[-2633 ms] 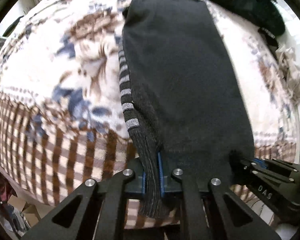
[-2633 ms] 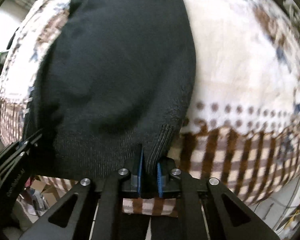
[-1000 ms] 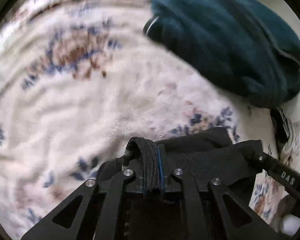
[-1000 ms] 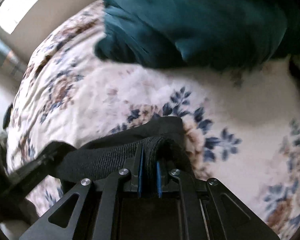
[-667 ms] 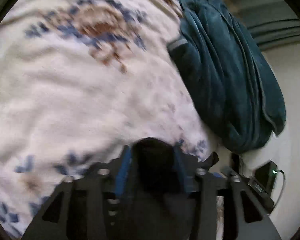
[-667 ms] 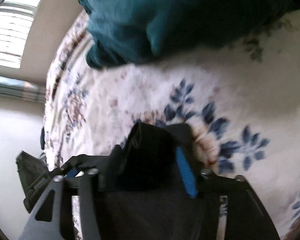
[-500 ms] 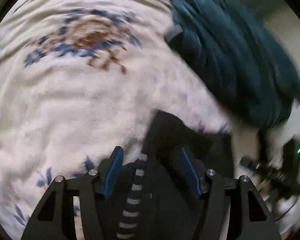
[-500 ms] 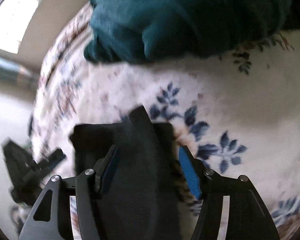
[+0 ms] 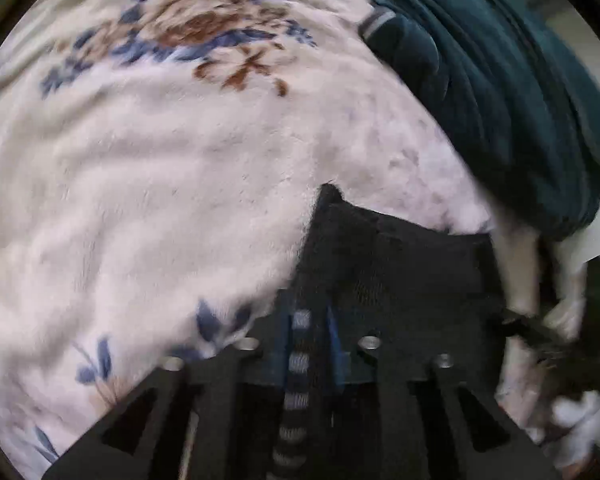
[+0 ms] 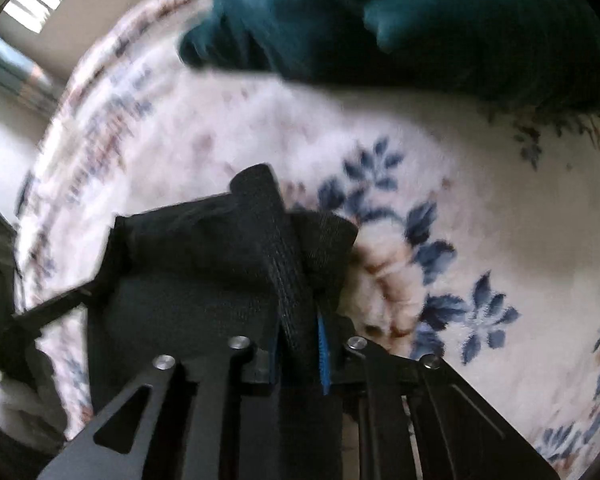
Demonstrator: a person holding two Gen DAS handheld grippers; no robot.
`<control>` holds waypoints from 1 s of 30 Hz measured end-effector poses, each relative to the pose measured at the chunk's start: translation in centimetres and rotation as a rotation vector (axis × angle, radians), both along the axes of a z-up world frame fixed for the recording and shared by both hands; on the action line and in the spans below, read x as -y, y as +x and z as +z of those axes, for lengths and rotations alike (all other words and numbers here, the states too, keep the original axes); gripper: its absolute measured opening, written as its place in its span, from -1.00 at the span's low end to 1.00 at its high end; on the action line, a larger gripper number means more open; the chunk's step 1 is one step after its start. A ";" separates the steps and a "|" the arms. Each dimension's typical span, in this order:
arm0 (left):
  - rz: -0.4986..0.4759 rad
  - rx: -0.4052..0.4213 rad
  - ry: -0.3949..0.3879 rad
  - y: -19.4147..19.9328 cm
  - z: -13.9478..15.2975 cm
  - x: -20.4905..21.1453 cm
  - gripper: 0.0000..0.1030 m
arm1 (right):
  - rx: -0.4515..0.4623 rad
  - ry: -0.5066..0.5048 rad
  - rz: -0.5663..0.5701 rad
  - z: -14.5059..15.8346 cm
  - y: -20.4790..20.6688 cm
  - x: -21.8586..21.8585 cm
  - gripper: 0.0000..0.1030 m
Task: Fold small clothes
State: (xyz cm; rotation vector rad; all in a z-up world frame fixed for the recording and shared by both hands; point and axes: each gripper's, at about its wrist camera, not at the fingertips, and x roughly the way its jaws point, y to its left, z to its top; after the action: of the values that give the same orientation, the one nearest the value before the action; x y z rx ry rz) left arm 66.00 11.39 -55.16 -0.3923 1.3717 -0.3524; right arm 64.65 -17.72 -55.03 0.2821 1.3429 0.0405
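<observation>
Both wrist views look forward, close above the floral blanket [image 9: 148, 184]; both share the teal bedding [image 10: 440, 20], upper right.

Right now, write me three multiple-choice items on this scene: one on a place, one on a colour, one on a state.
1. Where does the teal blanket lie relative to the black garment?
A. beyond it
B. under it
C. wrapped inside it

2. What colour are the stripes along the garment's edge?
A. red
B. grey
C. yellow

3. How does the right gripper stand?
A. wide open
B. shut on the garment
C. holding a cup

Answers: 1 A, both views show it farther off on the floral bedcover. 2 B, grey bars show between the left gripper's blue pads. 3 B, ribbed fabric sits pinched between its pads.
</observation>
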 end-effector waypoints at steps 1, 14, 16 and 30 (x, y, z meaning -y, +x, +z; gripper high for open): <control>0.004 0.030 -0.009 -0.6 1.2 -0.8 -0.53 | -0.016 -0.005 -0.002 0.0 0.1 0.1 -0.47; -0.034 -0.051 0.064 -15.9 2.7 -0.4 -0.44 | -0.071 0.130 -0.125 2.7 -14.4 2.7 -0.06; -0.069 -0.027 0.100 -16.9 1.8 0.8 -0.51 | -0.092 0.138 -0.134 2.3 -16.7 2.5 -0.06; 0.004 0.030 0.076 -16.6 3.3 -3.1 -0.77 | -0.141 0.179 -0.192 0.0 -20.5 2.1 -0.71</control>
State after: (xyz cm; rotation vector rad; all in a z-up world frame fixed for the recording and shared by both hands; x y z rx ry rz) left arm 49.41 14.52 -51.90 -0.3262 1.3508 -0.3008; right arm 44.15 -19.83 -55.04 0.5733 1.4484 -0.0204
